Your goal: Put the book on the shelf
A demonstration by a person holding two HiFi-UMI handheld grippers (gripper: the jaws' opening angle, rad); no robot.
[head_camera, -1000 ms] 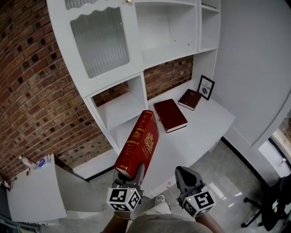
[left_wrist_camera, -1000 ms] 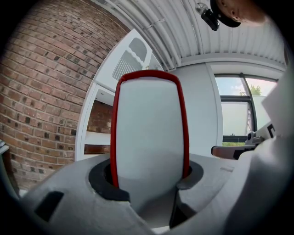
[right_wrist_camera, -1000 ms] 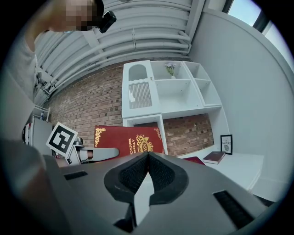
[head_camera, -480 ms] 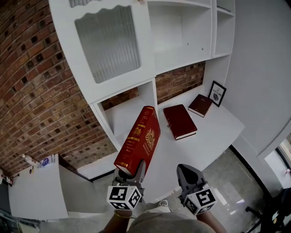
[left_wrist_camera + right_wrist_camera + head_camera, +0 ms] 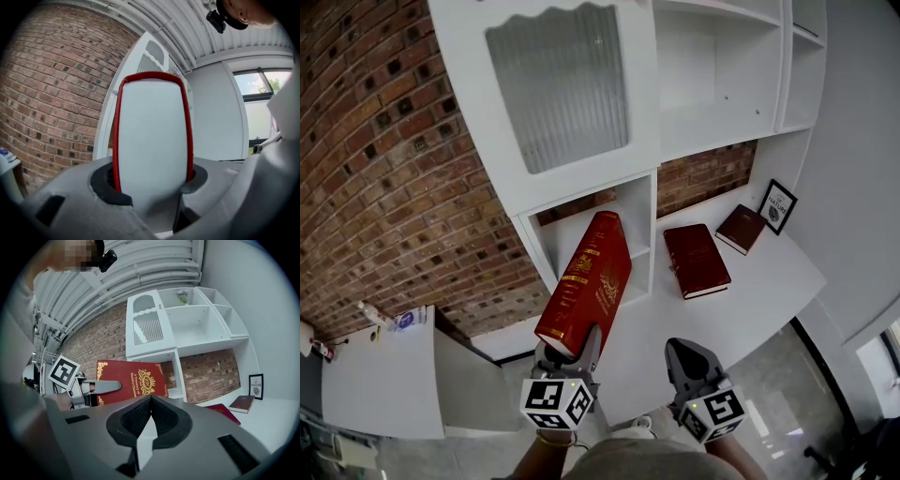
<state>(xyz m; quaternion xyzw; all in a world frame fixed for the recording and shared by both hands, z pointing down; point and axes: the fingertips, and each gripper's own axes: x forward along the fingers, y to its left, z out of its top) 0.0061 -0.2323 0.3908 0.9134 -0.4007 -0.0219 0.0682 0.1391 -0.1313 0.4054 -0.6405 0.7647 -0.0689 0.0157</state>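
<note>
Left gripper (image 5: 566, 354) pinches the lower end of the red book (image 5: 587, 279). In the left gripper view we see both pads pressed on the covers, with the page edge facing the camera. The book stands on end and leans a little to the right in the head view, with gold print on its spine and front cover. It is in the air, off the counter (image 5: 769, 281). Its top end shows against the open cubby (image 5: 572, 234) under the glass door (image 5: 558, 84) of the white shelf unit (image 5: 712, 84). We cannot tell whether the top is inside the cubby.

Right gripper (image 5: 688, 358) hangs just beside the left one, jaws pressed together with nothing between them.

Two more dark red books lie flat on the counter. The larger book (image 5: 697, 260) is near the cubby's right wall and the smaller book (image 5: 741, 228) is further right, beside a framed print (image 5: 778, 206) at the side wall. We note a brick wall (image 5: 384, 141) left of the unit.
</note>
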